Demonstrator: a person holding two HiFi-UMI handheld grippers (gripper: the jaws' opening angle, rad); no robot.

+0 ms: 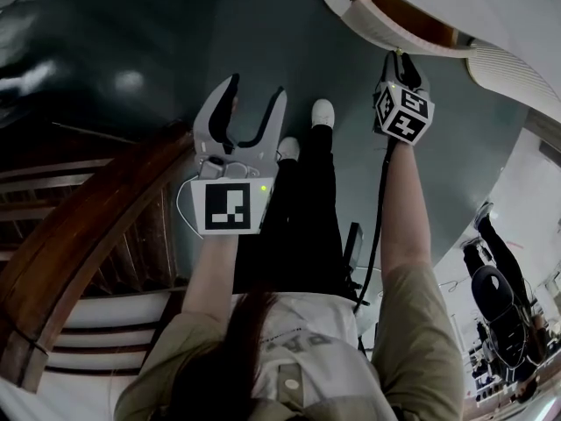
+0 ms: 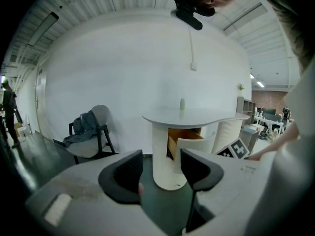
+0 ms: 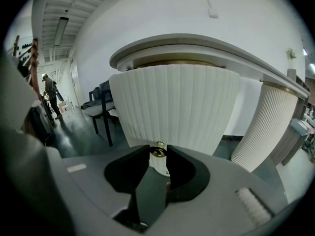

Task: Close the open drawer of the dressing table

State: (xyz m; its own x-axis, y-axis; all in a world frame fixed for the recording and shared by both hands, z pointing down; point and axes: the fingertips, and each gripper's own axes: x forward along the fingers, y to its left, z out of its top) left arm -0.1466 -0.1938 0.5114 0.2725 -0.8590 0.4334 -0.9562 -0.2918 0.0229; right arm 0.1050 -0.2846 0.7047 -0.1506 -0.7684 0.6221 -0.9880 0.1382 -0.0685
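Where the right gripper [image 3: 158,153] bites: jaws set narrow, pads on the small brass knob [image 3: 158,150] low on the drawer front.
Left gripper [image 2: 161,162]: jaws wide apart with nothing between them, in the air well back from the dressing table [image 2: 197,116].
Drawer [image 3: 172,107]: curved, fluted white front standing out from under the top; its wooden inside shows in the left gripper view.
Table surface: white, rounded, with one small bottle [image 2: 182,103] on it.
Floor [image 1: 131,60]: dark and glossy, bare between the person's shoes [image 1: 323,112] and the drawer.
Wall [image 2: 123,73]: plain white behind the table.
Edges: the top's rim overhangs the drawer just above the right gripper; a second fluted pedestal [image 3: 268,127] stands right of the drawer; a curved wooden rail [image 1: 79,226] runs near the left arm.
Open room: floor left of the table, as far as a chair [image 2: 91,132] draped with clothes.
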